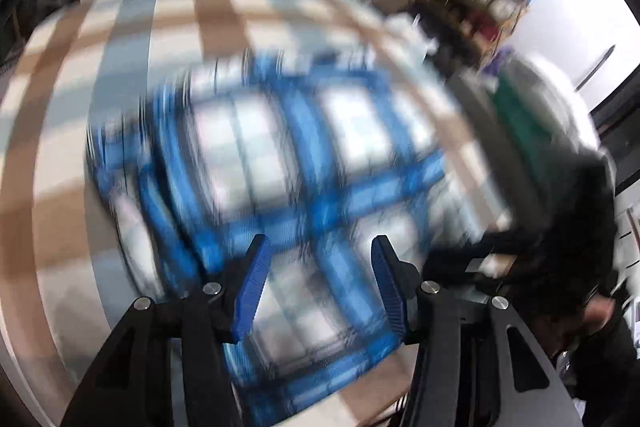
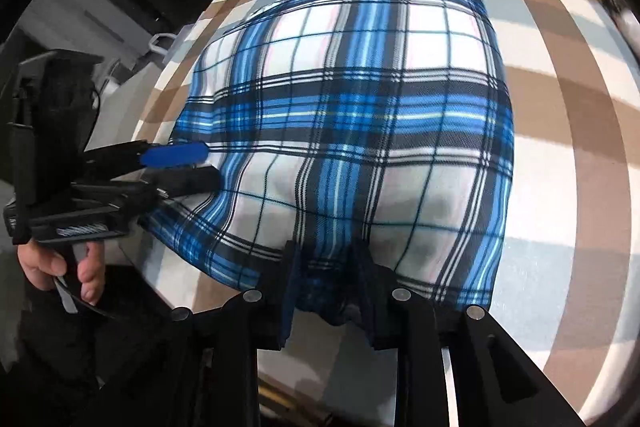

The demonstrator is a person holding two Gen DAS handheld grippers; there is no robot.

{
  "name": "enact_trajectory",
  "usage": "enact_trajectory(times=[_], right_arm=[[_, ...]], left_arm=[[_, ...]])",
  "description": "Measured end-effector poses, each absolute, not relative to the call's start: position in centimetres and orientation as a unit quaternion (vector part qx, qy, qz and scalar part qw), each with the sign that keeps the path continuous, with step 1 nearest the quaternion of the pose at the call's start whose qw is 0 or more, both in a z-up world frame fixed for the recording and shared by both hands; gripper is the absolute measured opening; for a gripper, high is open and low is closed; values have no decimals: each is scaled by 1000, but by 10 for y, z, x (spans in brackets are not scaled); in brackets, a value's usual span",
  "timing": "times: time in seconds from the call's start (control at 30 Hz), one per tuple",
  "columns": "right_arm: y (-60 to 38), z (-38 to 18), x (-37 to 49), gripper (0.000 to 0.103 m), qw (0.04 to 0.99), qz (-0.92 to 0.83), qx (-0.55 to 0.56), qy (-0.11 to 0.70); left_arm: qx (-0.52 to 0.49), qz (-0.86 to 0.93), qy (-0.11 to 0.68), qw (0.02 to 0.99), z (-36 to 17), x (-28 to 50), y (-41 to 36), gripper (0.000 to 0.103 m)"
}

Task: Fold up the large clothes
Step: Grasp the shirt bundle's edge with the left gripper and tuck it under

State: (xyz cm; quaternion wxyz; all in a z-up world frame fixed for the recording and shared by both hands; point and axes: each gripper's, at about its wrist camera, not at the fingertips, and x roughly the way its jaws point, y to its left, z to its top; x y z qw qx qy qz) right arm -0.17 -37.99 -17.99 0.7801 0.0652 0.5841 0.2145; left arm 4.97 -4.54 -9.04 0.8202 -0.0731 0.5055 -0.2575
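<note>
A blue, white and black plaid fleece garment [image 2: 352,131] was seen spread over a table covered by a brown, white and pale-blue checked cloth [image 2: 560,75], its near hem toward six o'clock. The right gripper [image 2: 328,287] was clamped on a bunched fold of that hem. The left gripper [image 1: 316,267], at nine o'clock in the right wrist view, was held with its blue-padded fingers [image 1: 252,291] apart and nothing between them.

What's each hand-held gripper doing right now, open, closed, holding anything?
Left hand-held gripper: open, nothing between its pads, above the plaid garment.
Right hand-held gripper: closed on the garment's bunched near edge.
</note>
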Motion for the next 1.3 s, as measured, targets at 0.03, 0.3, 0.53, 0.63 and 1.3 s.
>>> enact_trajectory(times=[0.03, 0.3, 0.53, 0.63, 1.3], right_arm=[[-380, -179, -4, 27, 781, 217, 63, 583], [-396, -129, 32, 29, 819, 210, 84, 527], [-366, -136, 130, 28, 842, 134, 0, 523], [-368, -165, 142, 28, 839, 125, -46, 528], [-392, -156, 84, 30, 835, 156, 91, 520]], left_arm=[[-68, -256, 496, 827, -82, 60, -47, 47], [-89, -236, 514, 820, -122, 125, -48, 48], [-147, -249, 528, 799, -123, 132, -28, 39], [-171, -256, 527, 792, -118, 131, -16, 37], [-102, -149, 483, 857, -73, 104, 12, 51]])
